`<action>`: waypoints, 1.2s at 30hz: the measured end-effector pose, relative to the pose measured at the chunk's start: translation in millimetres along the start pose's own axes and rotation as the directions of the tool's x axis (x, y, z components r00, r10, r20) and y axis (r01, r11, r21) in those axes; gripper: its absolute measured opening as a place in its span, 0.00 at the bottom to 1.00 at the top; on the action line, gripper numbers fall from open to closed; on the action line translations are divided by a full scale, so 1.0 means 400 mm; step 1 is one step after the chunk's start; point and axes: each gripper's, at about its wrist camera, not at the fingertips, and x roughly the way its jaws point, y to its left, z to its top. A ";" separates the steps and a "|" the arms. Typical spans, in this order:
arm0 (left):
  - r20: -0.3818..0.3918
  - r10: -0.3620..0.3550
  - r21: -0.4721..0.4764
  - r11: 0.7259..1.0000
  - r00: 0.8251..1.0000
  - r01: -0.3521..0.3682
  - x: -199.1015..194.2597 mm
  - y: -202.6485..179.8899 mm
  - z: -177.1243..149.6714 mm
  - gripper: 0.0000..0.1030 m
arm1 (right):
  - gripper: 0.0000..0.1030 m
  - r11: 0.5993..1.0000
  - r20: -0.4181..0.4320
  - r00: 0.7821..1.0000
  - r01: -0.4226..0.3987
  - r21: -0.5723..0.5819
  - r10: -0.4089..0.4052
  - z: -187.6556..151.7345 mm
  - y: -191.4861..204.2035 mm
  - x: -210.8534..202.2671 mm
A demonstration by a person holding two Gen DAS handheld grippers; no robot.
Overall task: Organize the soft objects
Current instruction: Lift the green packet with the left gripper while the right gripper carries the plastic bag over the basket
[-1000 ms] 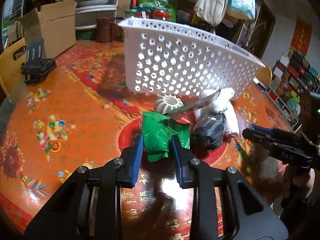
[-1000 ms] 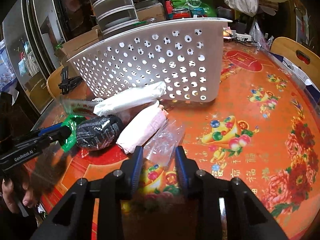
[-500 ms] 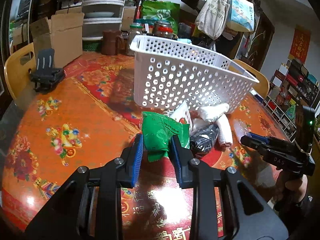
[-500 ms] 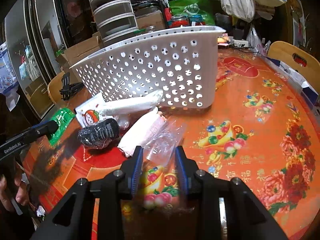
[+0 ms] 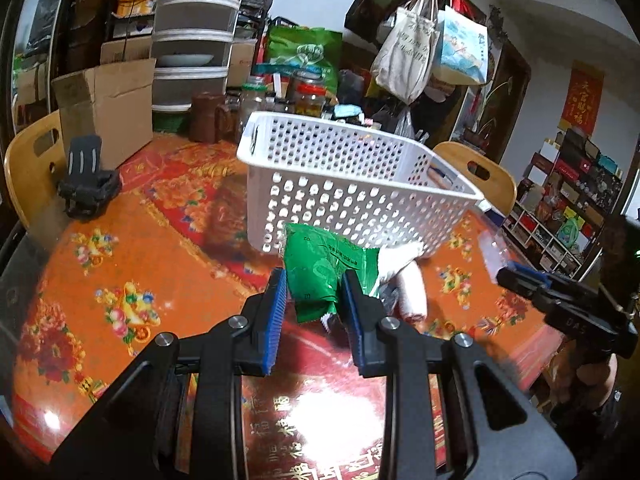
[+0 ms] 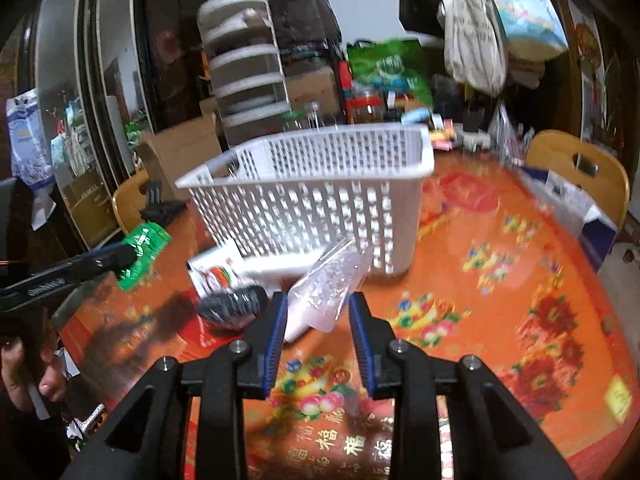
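Observation:
My left gripper (image 5: 313, 284) is shut on a green packet (image 5: 324, 270) and holds it up above the table, in front of the white perforated basket (image 5: 340, 188). My right gripper (image 6: 318, 308) is shut on a clear plastic bag (image 6: 328, 284), also lifted, in front of the basket (image 6: 316, 200). On the table by the basket lie a black bundle (image 6: 234, 300), white rolls (image 5: 408, 284) and a white printed packet (image 6: 214, 268). The green packet (image 6: 142, 248) also shows in the right wrist view, and the right gripper (image 5: 516, 276) in the left wrist view.
The round table (image 5: 132, 240) has a red-orange patterned top. A black clamp stand (image 5: 86, 184) sits at its left, by a cardboard box (image 5: 108, 104). Wooden chairs (image 5: 476, 172) ring the table. Jars and bags crowd the far edge.
Both grippers have risen and drawn back from the pile, each carrying its item. The green packet and the clear bag have left the table. The basket's rim now shows from higher up.

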 end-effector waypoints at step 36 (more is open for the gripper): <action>-0.212 0.033 0.041 0.999 0.977 -0.025 0.409 -0.097 0.469 0.25 | 0.29 0.997 -0.265 0.963 0.025 -0.068 -0.042 0.404 -0.062 0.382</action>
